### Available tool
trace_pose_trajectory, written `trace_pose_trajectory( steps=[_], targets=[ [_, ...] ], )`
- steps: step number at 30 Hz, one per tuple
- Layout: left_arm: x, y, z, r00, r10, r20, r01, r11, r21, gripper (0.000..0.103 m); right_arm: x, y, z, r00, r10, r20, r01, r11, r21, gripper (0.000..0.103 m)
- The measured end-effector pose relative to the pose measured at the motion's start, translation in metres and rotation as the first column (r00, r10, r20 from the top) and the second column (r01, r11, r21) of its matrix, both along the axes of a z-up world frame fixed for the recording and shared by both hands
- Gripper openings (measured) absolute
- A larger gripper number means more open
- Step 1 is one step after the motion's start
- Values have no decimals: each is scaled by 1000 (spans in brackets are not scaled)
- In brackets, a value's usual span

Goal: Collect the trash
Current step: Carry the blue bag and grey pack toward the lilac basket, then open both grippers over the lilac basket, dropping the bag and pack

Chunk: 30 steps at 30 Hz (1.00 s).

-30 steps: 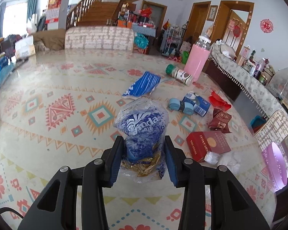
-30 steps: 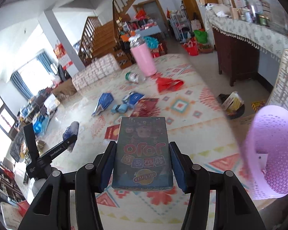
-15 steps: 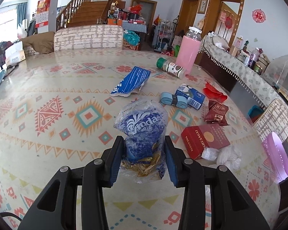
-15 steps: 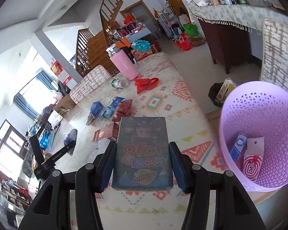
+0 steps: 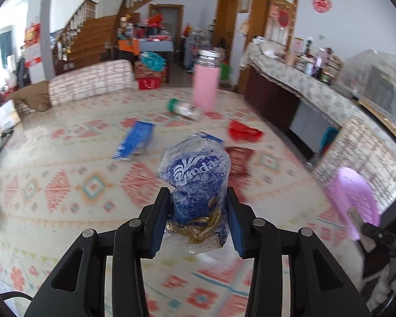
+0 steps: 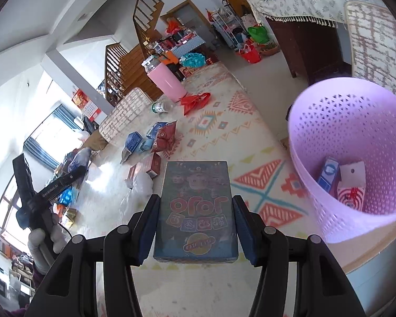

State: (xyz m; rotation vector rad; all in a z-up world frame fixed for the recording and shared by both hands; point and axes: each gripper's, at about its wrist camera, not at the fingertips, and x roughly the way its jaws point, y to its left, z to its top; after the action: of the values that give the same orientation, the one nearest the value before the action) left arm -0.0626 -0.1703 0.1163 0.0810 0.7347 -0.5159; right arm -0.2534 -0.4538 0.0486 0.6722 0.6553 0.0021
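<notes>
Blue plastic wrapper [image 5: 195, 182]: crumpled film printed in white, with gold foil bunched at its lower end; clamped between the pads of the left gripper [image 5: 198, 219] and carried above the patterned tablecloth [image 5: 66, 185].
Wrapper handling: likely very light, soft and slick; it gives under the pads, so the pinch across the bunched lower part looks the safest hold, as the loose top would slide or tear.
Flat box [image 6: 196, 206]: stiff printed carton, held lengthwise, clenched on its two long edges by the right gripper [image 6: 195, 227], beside and above the basket mouth.
Box handling: light and rigid by the look of it; the edge grip suits it, though glossy faces could slip if the pads relax early.
Lilac basket [image 6: 356, 158]: perforated plastic bin just off the table edge, already holding a small blue carton [image 6: 330, 174] and a red-and-white packet [image 6: 352, 185].
Still on the table: blue pouch [image 5: 136, 140], fallen bottle with green cap [image 5: 184, 109], red bag [image 5: 244, 132], dark red sachet [image 5: 237, 158], upright pink bottle [image 5: 206, 84].
Judged next: the box must come over the rim before release; the wrapper may cling to the pads and need a shake.
Risk: the light basket could tip if knocked.
</notes>
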Motion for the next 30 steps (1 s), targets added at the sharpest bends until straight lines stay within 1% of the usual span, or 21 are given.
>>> trace_pose_trajectory(
  steps=[3, 6, 8, 13, 19, 23, 26, 30],
  targets=[
    [-19, -19, -2, 999, -43, -15, 43, 999, 0, 40, -17, -6, 7, 999, -31, 18, 32, 999, -12, 59],
    [-35, -39, -1, 994, -102, -32, 102, 995, -23, 40, -36, -15, 17, 997, -73, 41, 74, 997, -32, 59],
    [-42, -55, -1, 989, -143, -40, 142, 989, -34, 40, -47, -23, 22, 993, -104, 49, 107, 993, -52, 59],
    [-54, -104, 4, 970, -240, -38, 239, 971, -24, 40, -65, -47, 26, 983, -178, 46, 181, 980, -84, 59],
    [-69, -169, 5, 931, -362, -44, 362, 932, -23, 40, -76, -85, 25, 962, -272, 36, 274, 955, -112, 59],
    [-75, -208, 2, 903, -427, -58, 426, 904, -29, 40, -72, -111, 21, 947, -320, 20, 320, 938, -133, 59],
    [-75, -236, -3, 885, -459, -80, 457, 888, -42, 40, -66, -127, 13, 940, -342, -4, 338, 931, -135, 59],
    [-69, -272, -14, 858, -495, -134, 491, 869, -66, 40, -62, -144, -1, 933, -359, -38, 352, 927, -129, 59]
  ],
)
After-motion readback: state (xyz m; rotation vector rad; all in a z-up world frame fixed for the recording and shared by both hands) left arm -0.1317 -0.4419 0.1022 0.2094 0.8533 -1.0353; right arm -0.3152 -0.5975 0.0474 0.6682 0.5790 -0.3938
